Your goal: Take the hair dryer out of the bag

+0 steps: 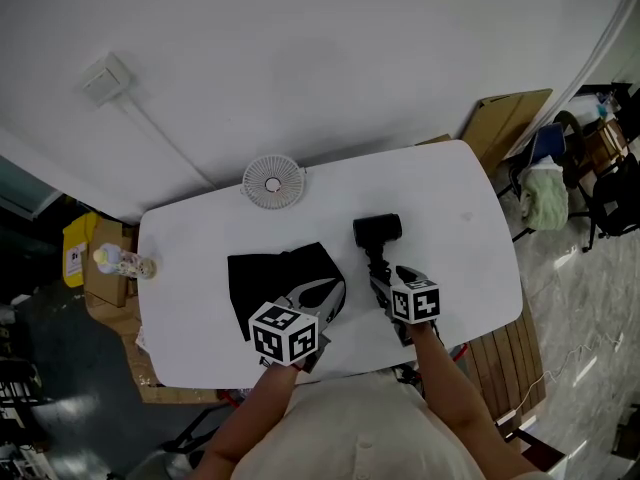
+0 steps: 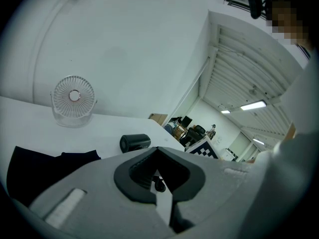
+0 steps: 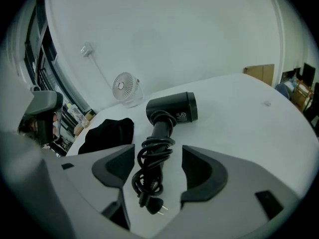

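With left tongs [image 2: 158, 178] shut empty, my right tongs [image 3: 158, 167] gaped astride the hair dryer [image 3: 172, 108], which I judged rigid, head-heavy, best gripped by its near, cord-wrapped handle.

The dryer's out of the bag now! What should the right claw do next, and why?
Probably draw the right claw straight back. Its jaws stand open, with the cord between them untouched. The dryer lies on the table beside the bag, so the job looks done.
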`<control>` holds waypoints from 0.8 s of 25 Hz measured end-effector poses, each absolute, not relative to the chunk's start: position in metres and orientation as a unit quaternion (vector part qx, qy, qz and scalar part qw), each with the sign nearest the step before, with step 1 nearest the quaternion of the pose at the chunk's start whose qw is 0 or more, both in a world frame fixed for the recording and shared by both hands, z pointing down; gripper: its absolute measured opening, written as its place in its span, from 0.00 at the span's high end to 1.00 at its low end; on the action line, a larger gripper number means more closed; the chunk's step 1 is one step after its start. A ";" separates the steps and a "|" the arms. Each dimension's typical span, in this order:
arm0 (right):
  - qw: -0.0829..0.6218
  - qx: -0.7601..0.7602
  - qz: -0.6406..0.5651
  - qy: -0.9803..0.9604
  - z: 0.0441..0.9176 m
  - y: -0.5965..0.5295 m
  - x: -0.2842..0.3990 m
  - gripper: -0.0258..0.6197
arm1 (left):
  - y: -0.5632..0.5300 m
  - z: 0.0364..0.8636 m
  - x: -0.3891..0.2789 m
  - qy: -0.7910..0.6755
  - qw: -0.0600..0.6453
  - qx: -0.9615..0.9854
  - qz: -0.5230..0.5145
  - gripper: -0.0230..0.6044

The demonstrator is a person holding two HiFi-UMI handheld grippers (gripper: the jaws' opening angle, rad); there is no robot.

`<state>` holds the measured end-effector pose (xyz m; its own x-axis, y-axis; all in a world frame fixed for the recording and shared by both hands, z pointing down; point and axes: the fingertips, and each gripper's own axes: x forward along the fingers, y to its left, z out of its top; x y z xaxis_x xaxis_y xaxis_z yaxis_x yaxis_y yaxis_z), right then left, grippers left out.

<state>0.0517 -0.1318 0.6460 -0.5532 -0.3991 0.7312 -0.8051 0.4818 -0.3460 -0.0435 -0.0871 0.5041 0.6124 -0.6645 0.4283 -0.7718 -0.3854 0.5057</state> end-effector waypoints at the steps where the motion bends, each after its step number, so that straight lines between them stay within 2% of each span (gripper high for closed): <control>1: 0.290 0.373 0.342 -0.812 0.642 -0.132 0.053 0.51 | -0.087 0.504 -0.044 -0.434 0.345 0.829 0.077 0.95; 15: 0.229 0.345 0.244 -0.877 0.534 -0.114 0.049 0.51 | -0.077 0.487 -0.045 -0.433 0.321 0.839 0.075 0.95; 18: 0.222 0.343 0.222 -0.885 0.517 -0.107 0.051 0.61 | -0.074 0.479 -0.042 -0.432 0.311 0.843 0.076 0.95; 20: 0.216 0.347 0.209 -0.888 0.506 -0.101 0.055 0.71 | -0.070 0.474 -0.039 -0.429 0.305 0.847 0.076 0.95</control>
